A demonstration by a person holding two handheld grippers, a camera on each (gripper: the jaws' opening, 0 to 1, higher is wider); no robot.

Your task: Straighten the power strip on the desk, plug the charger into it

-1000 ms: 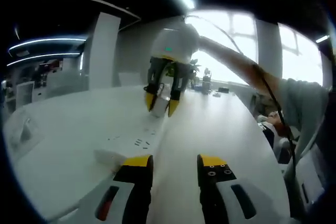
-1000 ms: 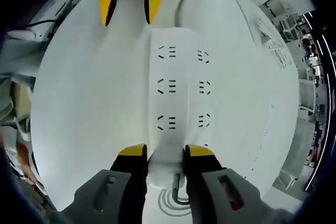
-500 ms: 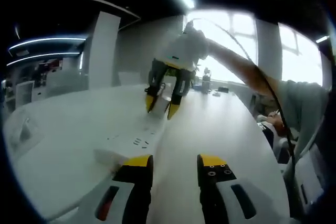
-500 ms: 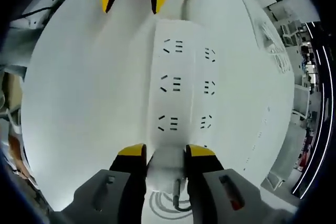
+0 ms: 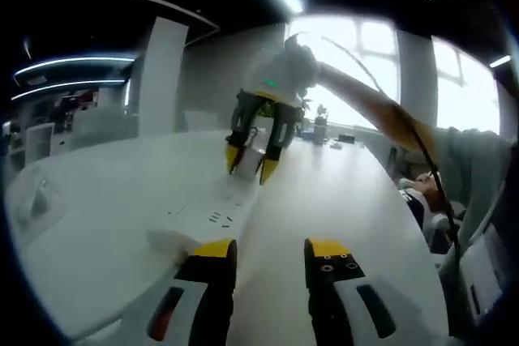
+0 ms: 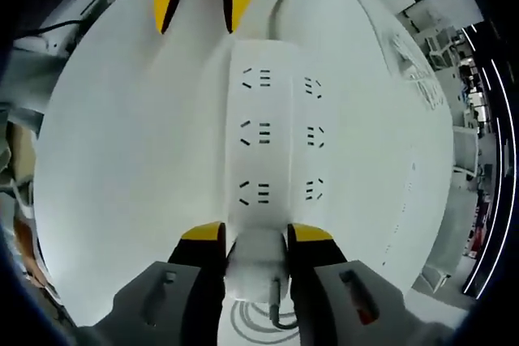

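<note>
Charger [image 6: 258, 261] is clamped between right gripper [image 6: 255, 234] jaws above power strip [image 6: 276, 131] (white, on desk [image 6: 138, 151]); left gripper [image 5: 270, 250] is held parted, nothing gripped

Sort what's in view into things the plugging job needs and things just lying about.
Job:
power strip, on the desk
charger, held in the right gripper
left gripper, jaws apart, holding nothing

Lying about:
items by the far window, too small to identify
</note>
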